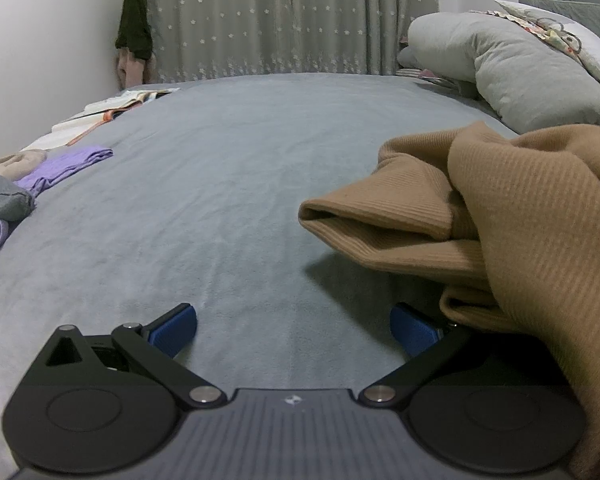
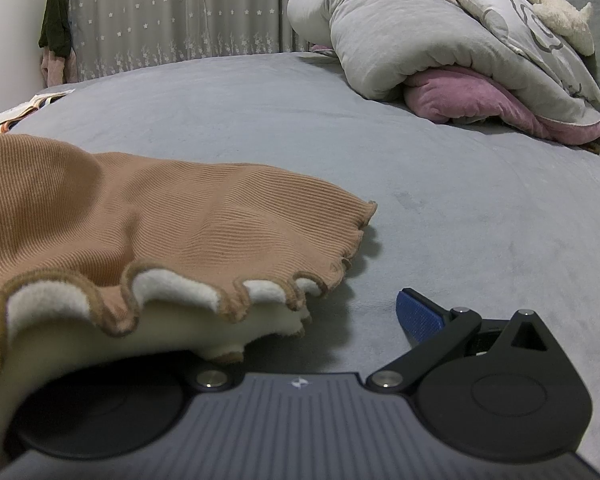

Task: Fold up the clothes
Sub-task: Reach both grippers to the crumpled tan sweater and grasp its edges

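On the grey bed (image 1: 228, 184) the tan ribbed garment (image 1: 520, 208) lies bunched between your 2 spread, empty grippers, left (image 1: 294, 330) and right (image 2: 300, 316); its frilled hem (image 2: 228, 296) drapes over your right one, so clamping now risks pinching several layers and folding crooked

Your left gripper (image 1: 293, 330) tilts downward, its jaws spread wide with nothing between the blue pads. Your right gripper (image 2: 300, 320) tilts down likewise and stands wide; only its pad at 3 o'clock shows.
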